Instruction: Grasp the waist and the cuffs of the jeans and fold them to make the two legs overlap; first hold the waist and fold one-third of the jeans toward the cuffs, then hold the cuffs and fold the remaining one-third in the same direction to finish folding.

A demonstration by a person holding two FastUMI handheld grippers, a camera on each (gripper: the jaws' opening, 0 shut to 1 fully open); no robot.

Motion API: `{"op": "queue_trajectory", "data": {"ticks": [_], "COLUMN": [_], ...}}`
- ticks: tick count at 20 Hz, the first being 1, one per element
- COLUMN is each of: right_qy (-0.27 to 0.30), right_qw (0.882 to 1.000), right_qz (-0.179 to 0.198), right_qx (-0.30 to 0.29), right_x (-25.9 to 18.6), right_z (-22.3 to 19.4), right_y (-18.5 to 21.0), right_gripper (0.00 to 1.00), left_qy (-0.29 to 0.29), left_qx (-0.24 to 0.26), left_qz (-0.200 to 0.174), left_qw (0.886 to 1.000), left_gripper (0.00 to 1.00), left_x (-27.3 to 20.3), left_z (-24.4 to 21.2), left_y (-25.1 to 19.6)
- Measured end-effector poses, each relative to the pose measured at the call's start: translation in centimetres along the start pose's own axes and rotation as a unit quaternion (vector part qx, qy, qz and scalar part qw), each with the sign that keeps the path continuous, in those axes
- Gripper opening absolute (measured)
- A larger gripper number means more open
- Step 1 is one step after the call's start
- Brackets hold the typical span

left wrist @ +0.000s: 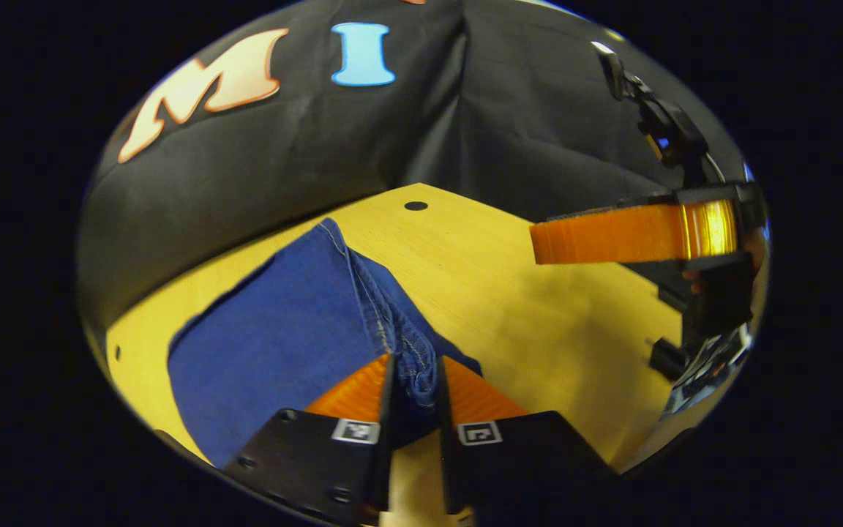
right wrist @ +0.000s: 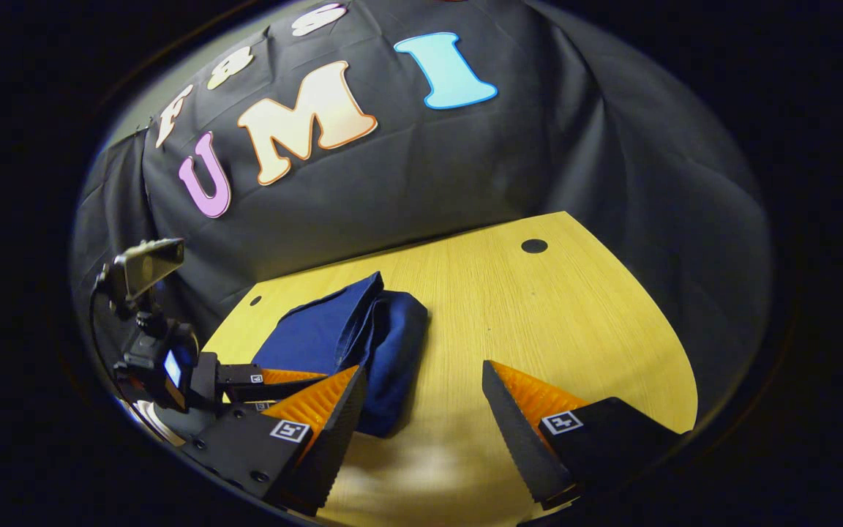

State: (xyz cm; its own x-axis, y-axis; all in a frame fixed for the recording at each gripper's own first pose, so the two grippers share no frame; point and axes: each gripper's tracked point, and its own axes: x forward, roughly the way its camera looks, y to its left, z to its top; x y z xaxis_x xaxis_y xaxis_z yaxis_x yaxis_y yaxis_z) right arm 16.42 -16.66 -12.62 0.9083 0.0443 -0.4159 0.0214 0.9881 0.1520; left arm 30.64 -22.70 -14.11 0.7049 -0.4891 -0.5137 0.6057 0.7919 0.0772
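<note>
Left gripper (left wrist: 414,380) clenched on one pair of jeans (left wrist: 282,329) at 6 o'clock; right gripper (right wrist: 421,410) released, spread above one table (right wrist: 538,315).

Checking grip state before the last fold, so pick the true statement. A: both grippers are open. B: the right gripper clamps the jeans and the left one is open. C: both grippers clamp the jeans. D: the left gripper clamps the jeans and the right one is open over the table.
D: in the left gripper view the left gripper pinches a bunched edge of the jeans, while the right gripper stands wide open above the bare table.
</note>
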Motion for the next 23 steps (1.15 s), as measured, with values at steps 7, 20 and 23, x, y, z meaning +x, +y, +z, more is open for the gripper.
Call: {"op": "queue_trajectory", "data": {"ticks": [7,20,23], "right_qy": [-0.043,-0.115,-0.119], "right_qw": [0.999,0.993,0.993], "right_qz": [-0.005,-0.017,-0.024], "right_qx": [-0.003,0.012,0.008], "right_x": [-2.5,-5.7,-6.3], "right_z": [0.6,1.6,1.3], "right_y": [6.6,16.7,17.3], "right_gripper": [0.99,0.98,0.98], "left_qy": [-0.119,-0.115,-0.118], "left_qx": [-0.068,-0.103,-0.100], "left_qz": [0.068,0.149,0.143], "left_qw": [0.988,0.977,0.977], "left_gripper": [0.92,0.93,0.94], "left_x": [-10.6,-21.6,-22.2], "left_z": [5.4,-0.7,-0.9], "left_y": [4.1,14.6,14.9]}}
